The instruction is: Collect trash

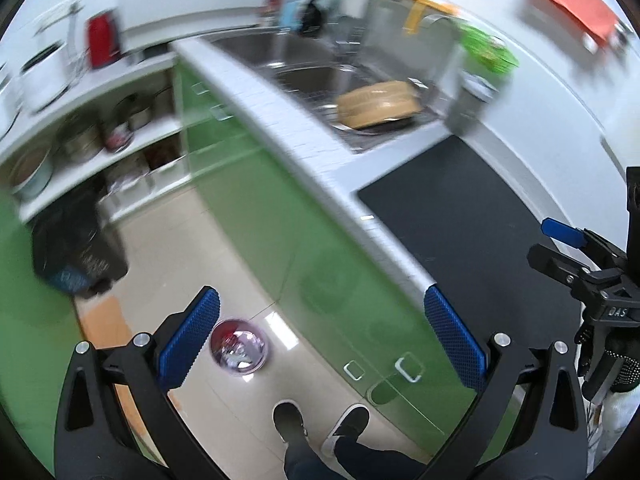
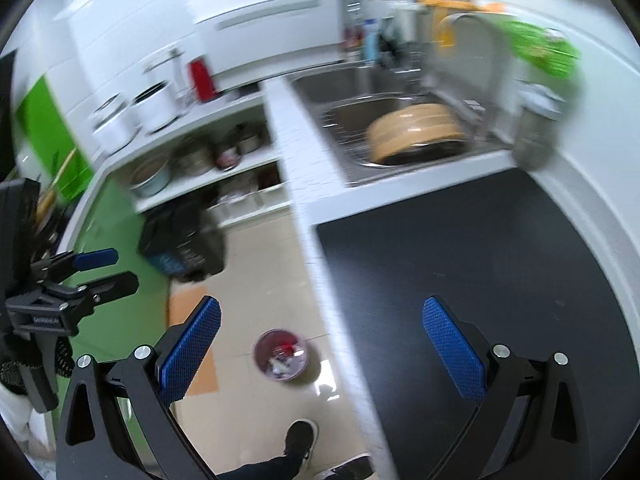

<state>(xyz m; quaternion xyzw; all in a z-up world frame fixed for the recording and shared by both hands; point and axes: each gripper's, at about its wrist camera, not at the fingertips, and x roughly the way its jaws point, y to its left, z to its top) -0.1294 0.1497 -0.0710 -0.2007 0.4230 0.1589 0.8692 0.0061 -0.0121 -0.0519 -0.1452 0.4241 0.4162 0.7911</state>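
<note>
A small round trash bin (image 1: 239,349) with a purple rim stands on the tiled floor and holds crumpled trash; it also shows in the right wrist view (image 2: 283,355). My left gripper (image 1: 320,332) is open and empty, held high above the floor and the counter edge. My right gripper (image 2: 320,340) is open and empty, held above the black mat (image 2: 460,256) on the counter. Each gripper shows at the edge of the other's view: the right one (image 1: 560,248) and the left one (image 2: 104,266).
A white counter (image 1: 304,152) with green cabinet doors (image 1: 256,208) runs away from me. A steel sink (image 2: 384,120) holds a round wooden object (image 2: 416,128). Open shelves (image 2: 208,156) hold pots. A black bag (image 2: 184,240) sits on the floor. My shoes (image 1: 320,424) are below.
</note>
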